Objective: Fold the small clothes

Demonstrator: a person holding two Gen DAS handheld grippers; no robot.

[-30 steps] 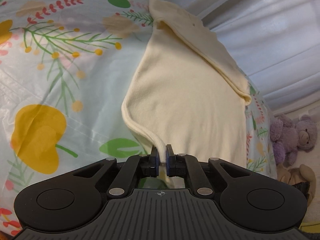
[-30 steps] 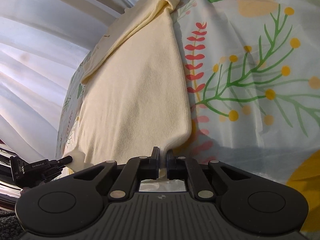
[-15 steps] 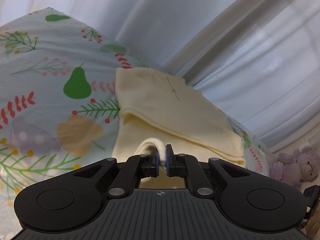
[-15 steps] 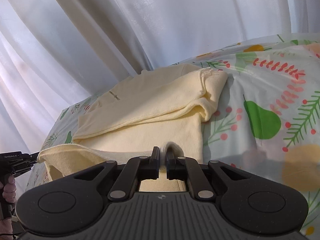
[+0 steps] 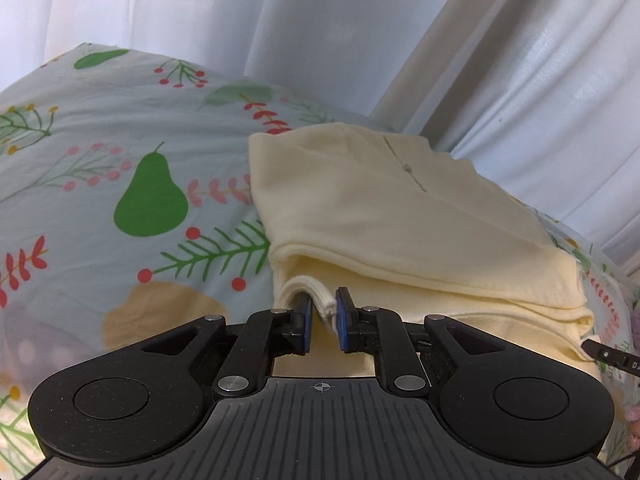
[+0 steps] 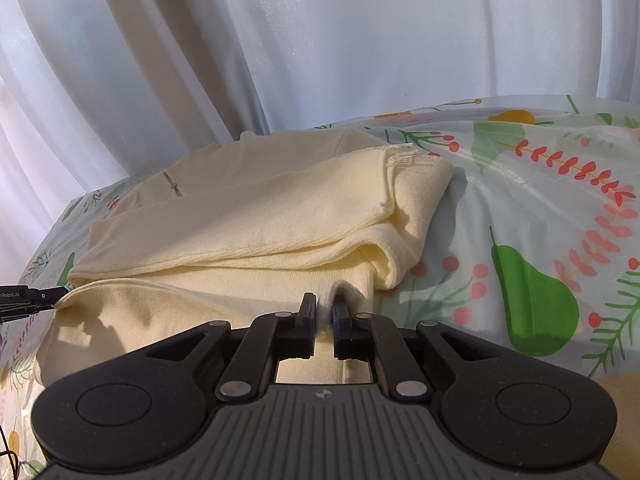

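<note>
A pale yellow knit garment (image 5: 400, 216) lies folded in layers on the fruit-print sheet (image 5: 120, 140); it also shows in the right wrist view (image 6: 248, 216). My left gripper (image 5: 322, 322) has its jaws slightly apart with the garment's hem edge loose between them, at the garment's left corner. My right gripper (image 6: 324, 316) is shut on the hem at the garment's right corner. The left gripper's tip (image 6: 36, 298) shows at the left edge of the right wrist view.
White curtains (image 6: 320, 40) hang close behind the surface. The printed sheet (image 6: 540, 220) stretches to the right of the garment. The right gripper's tip (image 5: 612, 356) shows at the right edge of the left wrist view.
Both grippers carried the hem forward over the garment and lowered it onto the far layers. The left jaws have since parted a little; the right stays clamped.
</note>
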